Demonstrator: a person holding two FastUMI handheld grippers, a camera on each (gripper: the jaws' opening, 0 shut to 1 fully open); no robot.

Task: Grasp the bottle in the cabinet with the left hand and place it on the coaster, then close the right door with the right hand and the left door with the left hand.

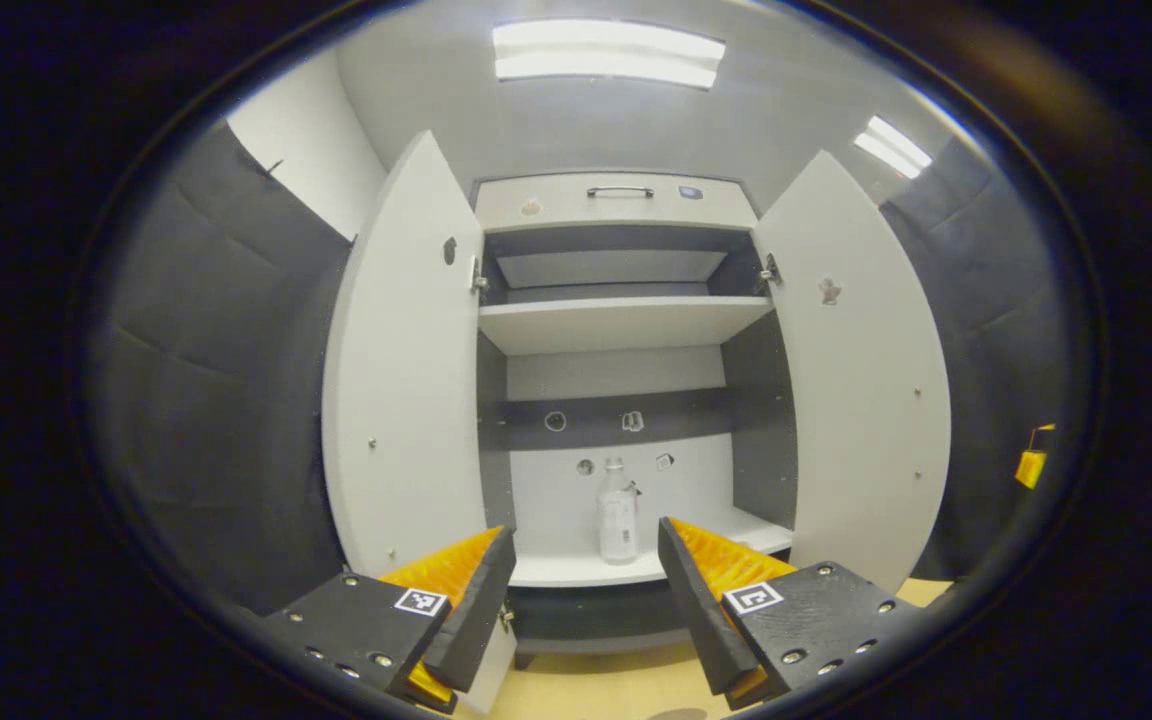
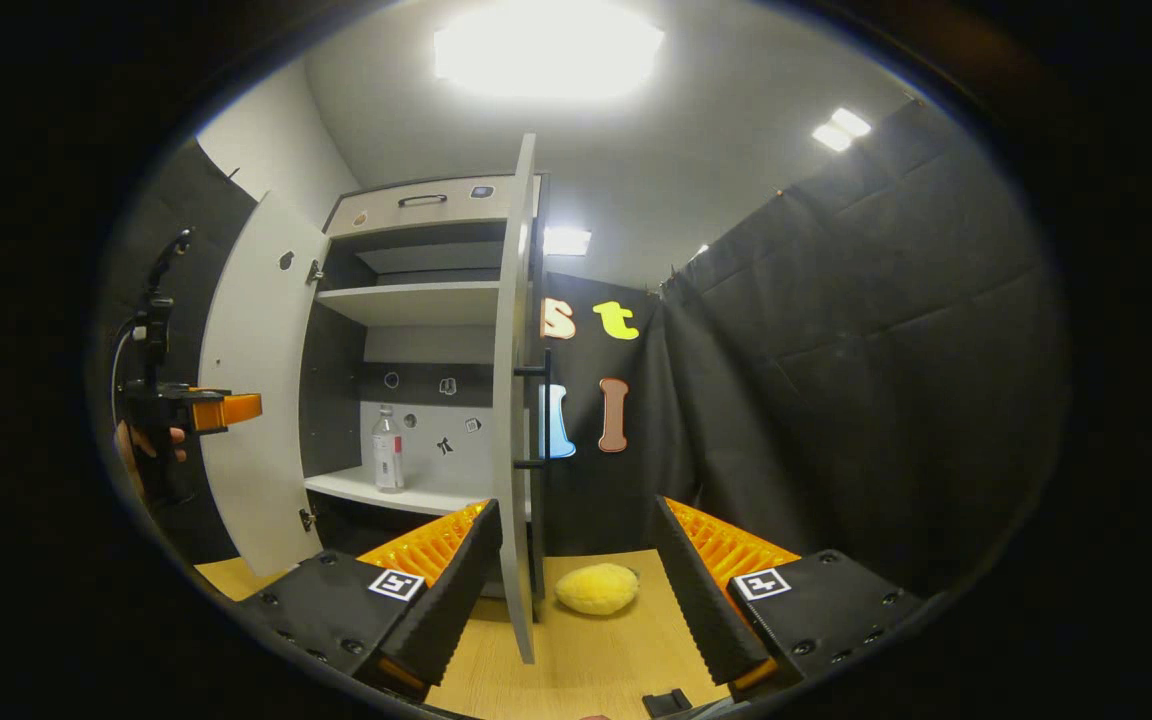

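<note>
Left tool lined up on the bottle — nothing gripped.

I aim my left gripper [image 1: 586, 590], fingers spread wide and empty, at the bottle [image 1: 617, 512] upright on the cabinet's lower shelf [image 1: 576, 572]; my right gripper [image 2: 576, 590] — also wide, empty — faces the right door [image 2: 513, 400].

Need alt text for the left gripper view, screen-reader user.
A clear plastic bottle with a white label stands upright on the lower shelf of a white cabinet, both doors swung open. The left gripper's open orange-and-black tongs point at it from the front, not yet touching.
</note>
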